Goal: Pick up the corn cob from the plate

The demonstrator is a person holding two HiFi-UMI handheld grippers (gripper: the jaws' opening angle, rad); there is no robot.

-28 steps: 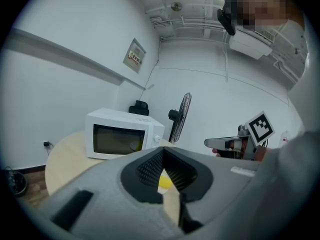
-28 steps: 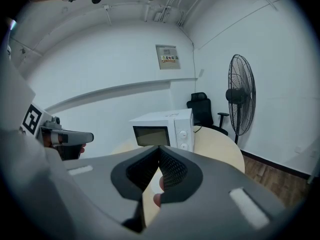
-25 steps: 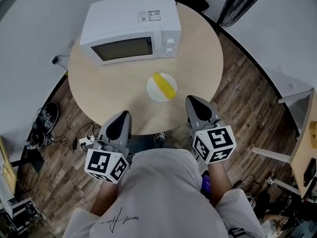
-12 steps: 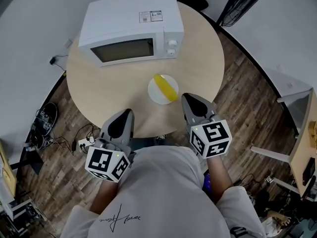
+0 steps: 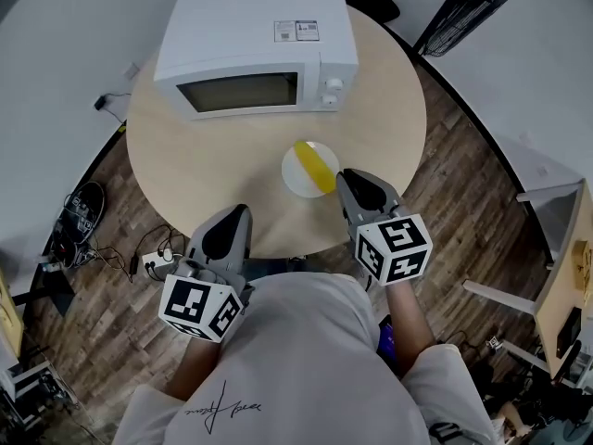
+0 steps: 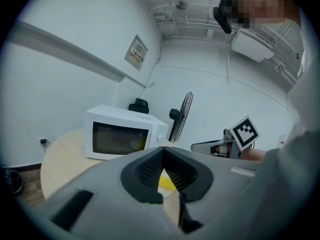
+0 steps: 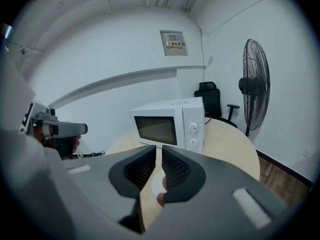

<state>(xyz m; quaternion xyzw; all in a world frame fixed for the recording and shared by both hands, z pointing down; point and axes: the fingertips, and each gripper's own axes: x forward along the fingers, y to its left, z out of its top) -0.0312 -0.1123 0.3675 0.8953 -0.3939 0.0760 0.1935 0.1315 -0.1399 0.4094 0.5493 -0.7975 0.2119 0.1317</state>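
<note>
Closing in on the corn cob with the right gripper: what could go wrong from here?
On the right gripper the jaws have just been opening, nothing between them, yet the gap looks narrower than the corn cob; they may shove it instead of straddling it. The cob lies loose on the plate, so a nudge could roll it onto the table.

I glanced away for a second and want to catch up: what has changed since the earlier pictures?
The right tongs moved forward, close up to the plate, and their jaws have just been opening a crack, with nothing between them. Nothing was grasped. The left tongs stay shut at the edge of the table; the corn cob still lies on the plate; the microwave is unmoved.
</note>
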